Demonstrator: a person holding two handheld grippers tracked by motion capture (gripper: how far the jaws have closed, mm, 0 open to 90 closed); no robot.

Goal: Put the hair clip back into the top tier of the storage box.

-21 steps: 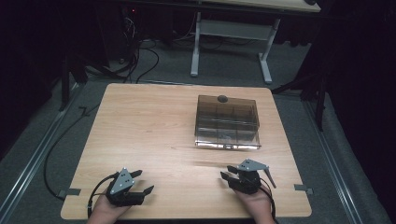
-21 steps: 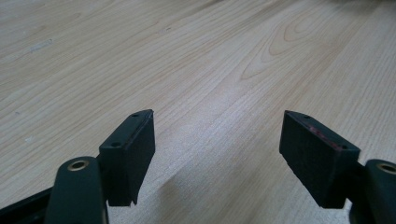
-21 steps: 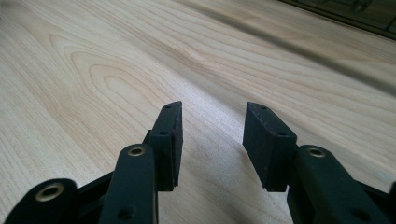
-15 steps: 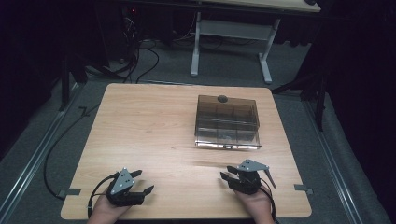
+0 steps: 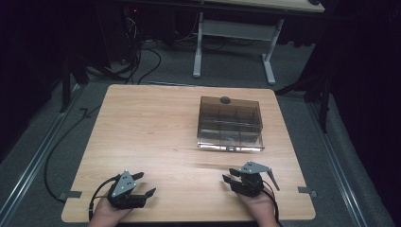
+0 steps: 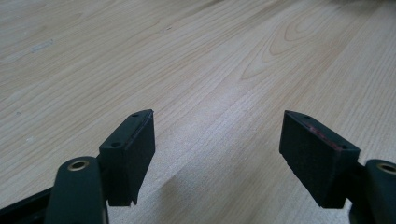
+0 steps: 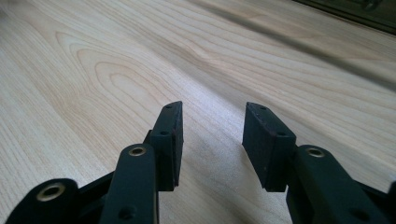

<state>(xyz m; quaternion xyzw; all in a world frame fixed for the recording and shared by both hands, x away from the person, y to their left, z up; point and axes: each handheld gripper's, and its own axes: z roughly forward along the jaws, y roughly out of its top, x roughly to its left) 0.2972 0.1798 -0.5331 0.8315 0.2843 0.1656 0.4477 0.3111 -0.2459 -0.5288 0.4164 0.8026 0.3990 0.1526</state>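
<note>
My left gripper [image 5: 143,184] rests near the table's front edge at the left, held in a hand. Its jaws stand wide apart with bare wood between them, and the left gripper view [image 6: 217,135] shows the same. My right gripper [image 5: 229,175] sits near the front edge at the right, also open and empty, with a narrower gap in the right gripper view [image 7: 212,130]. A smoky clear plastic box [image 5: 231,124] with inner compartments and a dark knob [image 5: 225,100] on its lid stands on the right half of the table, a short way beyond the right gripper.
The light wooden table [image 5: 156,127] carries the box and both grippers. Cables [image 5: 61,142] trail off the left side to the floor. Another desk's white legs [image 5: 198,47] stand behind the table. Dark surroundings ring the table.
</note>
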